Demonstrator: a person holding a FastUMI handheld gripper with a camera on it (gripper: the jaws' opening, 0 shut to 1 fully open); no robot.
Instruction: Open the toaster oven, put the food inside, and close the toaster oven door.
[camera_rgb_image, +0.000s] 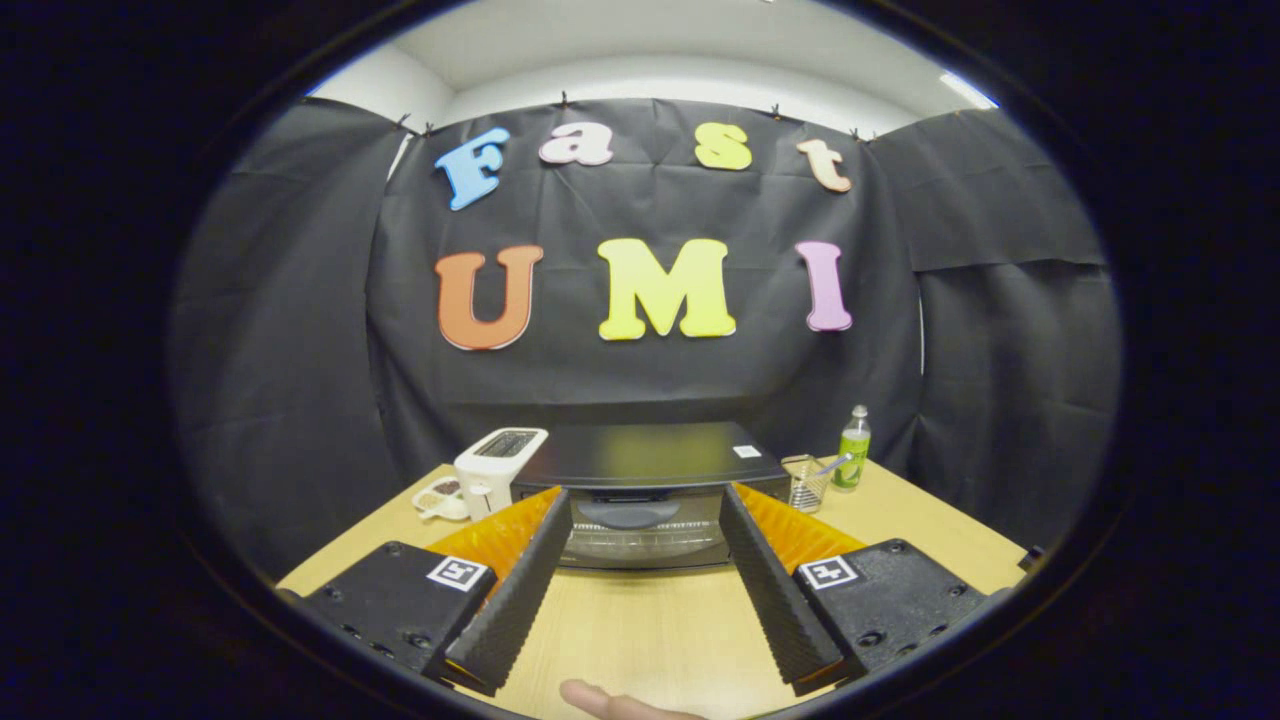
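A black toaster oven (648, 490) stands on the wooden table (650, 630) straight ahead of my fingers, its glass door shut and its handle (632, 513) across the top of the door. My gripper (643, 505) is open, its two fingers spread wide with nothing between them, and the oven front shows in the gap beyond the fingertips. The food cannot be made out for sure; a small white tray (441, 497) with something brownish in it lies left of the oven.
A white pop-up toaster (497, 465) stands just left of the oven. Right of the oven are a clear glass (806, 483) with a utensil in it and a green bottle (853, 450). A person's fingertip (612, 704) shows at the table's near edge.
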